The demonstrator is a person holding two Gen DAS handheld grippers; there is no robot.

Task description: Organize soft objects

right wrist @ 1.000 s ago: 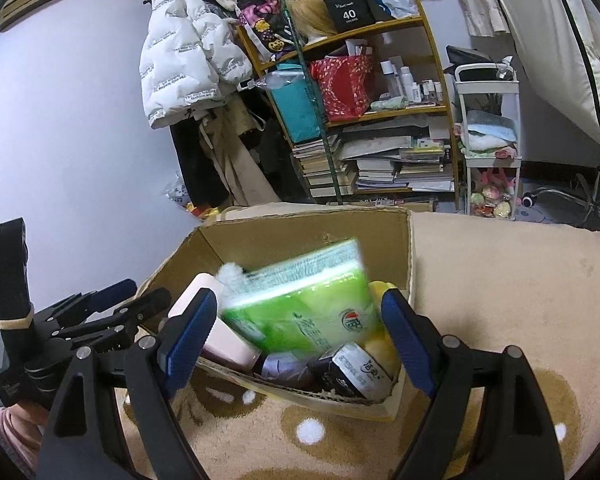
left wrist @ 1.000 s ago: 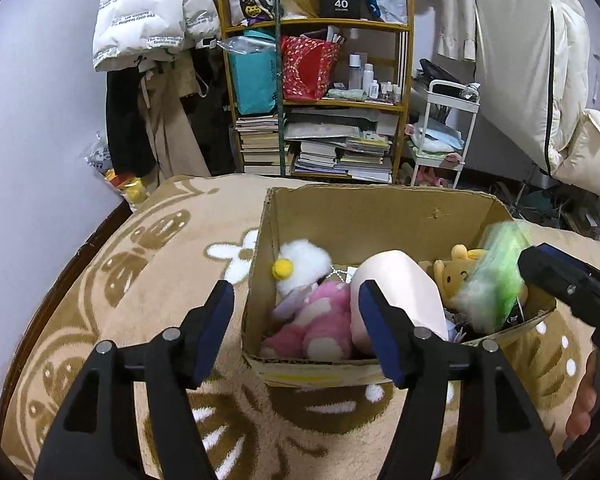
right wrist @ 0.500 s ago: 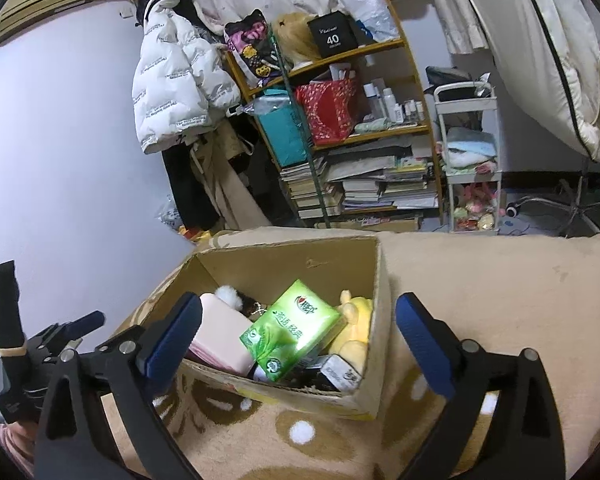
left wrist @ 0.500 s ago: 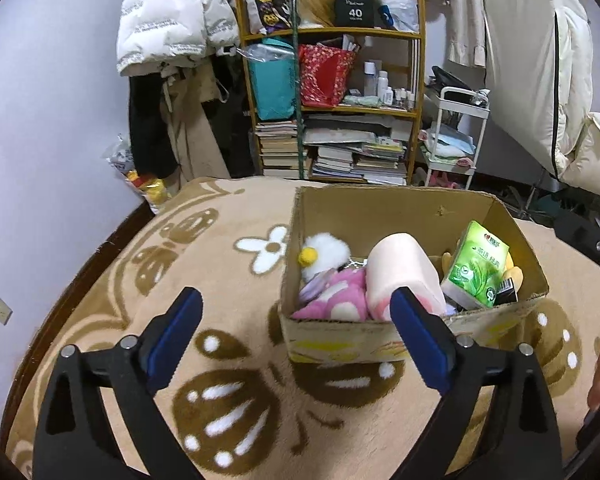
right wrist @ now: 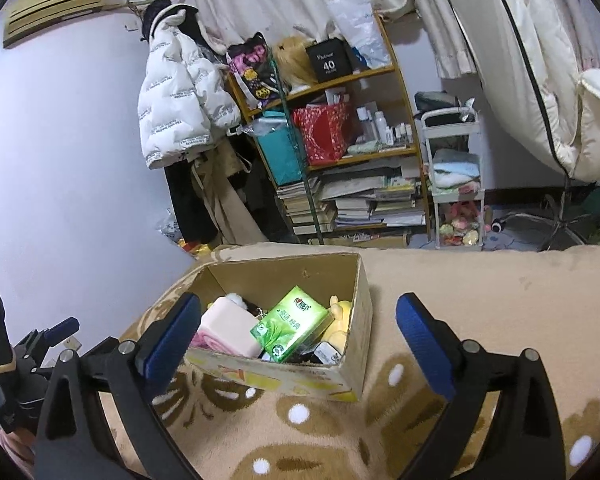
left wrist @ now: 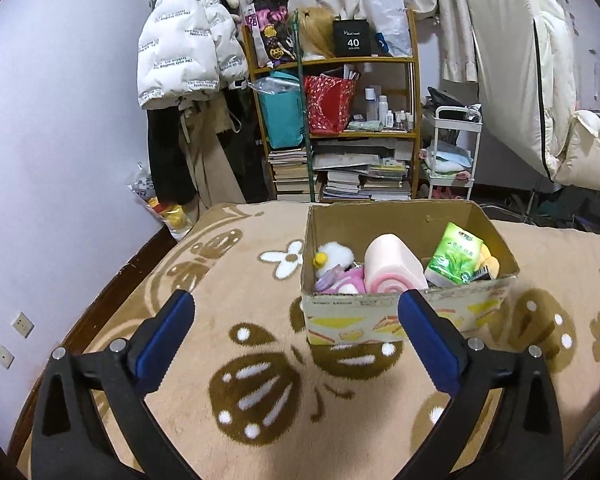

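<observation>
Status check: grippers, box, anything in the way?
Left gripper open, empty. Right gripper open, empty. Green tissue pack in the box with the plush toys. Nothing blocking the box.

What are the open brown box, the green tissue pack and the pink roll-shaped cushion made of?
Open brown box: matte cardboard, raw cut edges, printed front. Green tissue pack: likely thin plastic film, from its slight sheen. Pink roll-shaped cushion: looks like plush fabric, matte, with a swirl end.
</observation>
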